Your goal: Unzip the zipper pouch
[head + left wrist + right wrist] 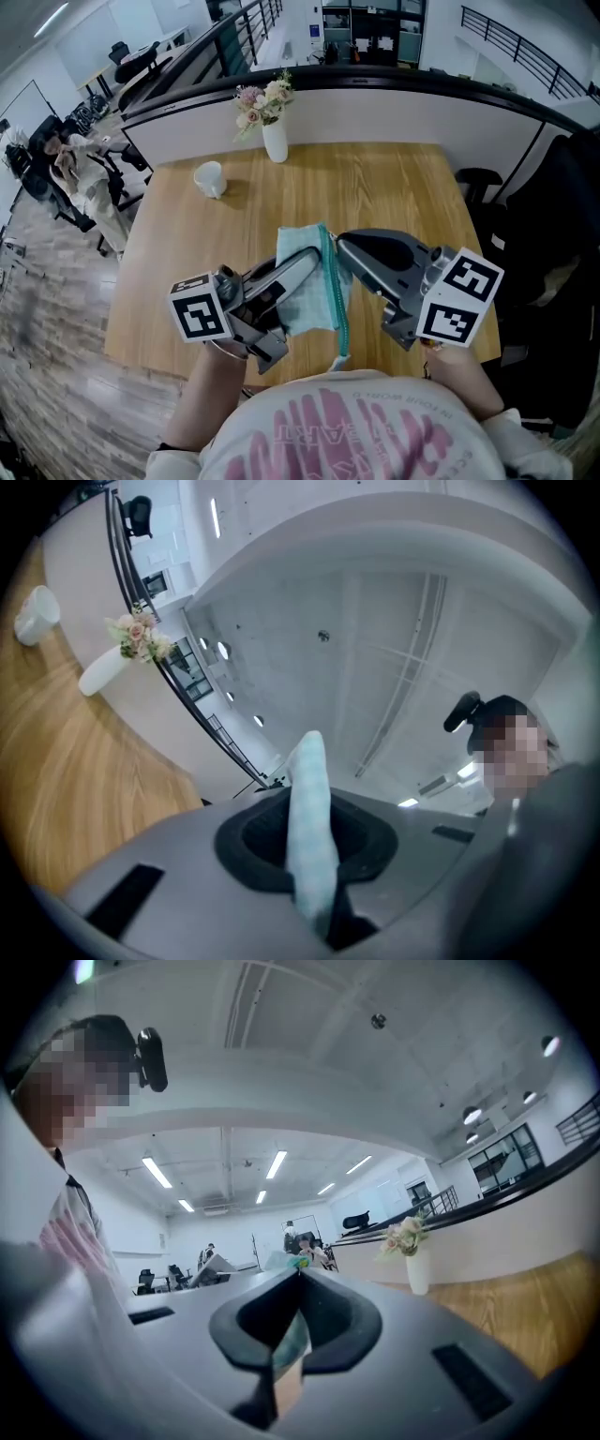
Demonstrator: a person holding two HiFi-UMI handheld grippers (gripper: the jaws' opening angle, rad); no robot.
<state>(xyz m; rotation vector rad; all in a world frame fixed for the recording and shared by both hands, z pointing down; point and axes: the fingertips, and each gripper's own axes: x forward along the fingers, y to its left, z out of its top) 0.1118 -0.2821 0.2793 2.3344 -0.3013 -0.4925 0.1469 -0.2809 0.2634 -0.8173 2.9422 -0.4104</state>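
Cloth of the pale green zipper pouch (307,298) looks light and floppy: left hand-held gripper (314,259) pinches it, right hand-held gripper (338,243) pinches its zipper edge (340,314).

Light is bright and even, coming from overhead: ceiling strips (155,1172) glow beyond the right gripper (299,1269), and round spots (223,650) shine above the left gripper (305,794). The table (394,178) ahead of both grippers carries only faint, soft shadows. Both gripper views bend strongly at the edges and go black in the corners. Close to each lens, the jaws and the zipper pouch (311,846) pinched there look soft and out of focus.
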